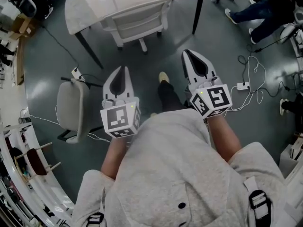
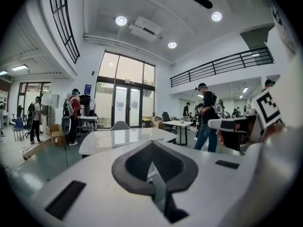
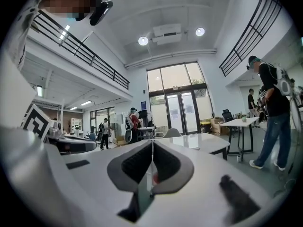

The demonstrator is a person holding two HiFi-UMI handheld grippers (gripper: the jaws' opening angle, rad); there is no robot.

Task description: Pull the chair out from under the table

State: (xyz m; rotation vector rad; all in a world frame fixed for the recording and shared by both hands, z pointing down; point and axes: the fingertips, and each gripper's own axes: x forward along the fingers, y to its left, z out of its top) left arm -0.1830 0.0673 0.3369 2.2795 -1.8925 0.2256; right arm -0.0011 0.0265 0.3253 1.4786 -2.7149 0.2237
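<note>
- Grey chair (image 1: 71, 105): stands at the far left, well apart from the counter (image 1: 94, 1). It is not under anything and could be mistaken for the target.
- Plug (image 1: 75, 73): lies on the floor with its cord, near the counter's left leg (image 1: 90, 51). If the pull drifts left, a chair foot could snag the cord.
- Left tongs (image 1: 125, 70): jaws pressed together with nothing between them, pointing toward the counter but well short of it. Arriving closed, they would only nudge the backrest and push the seat further in.
- Chair (image 1: 137, 22): white, tucked under the counter between its two dark legs, backrest facing the person.
  - A pull off the straight line could knock it against either leg.
  - A grip high on the backrest could tip it rather than slide it.
  - A grip on one side only would probably pivot it.
- Shoe (image 1: 163, 77): planted between the two tongs, directly in the chair's likely path. The chair may run onto it unless the person steps back.
- Right tongs (image 1: 188, 53): likewise closed and empty, a little further forward than the left. Uneven arrival of the two tongs risks a skewed hold.
- Power strip (image 1: 243, 85): sits on the floor with loose cables (image 1: 255, 74), just right of the right tongs. This is a trip hazard for a backward step.
- Bystander (image 1: 255, 11): legs at the upper right, well apart from the counter, so collision appears unlikely.
</note>
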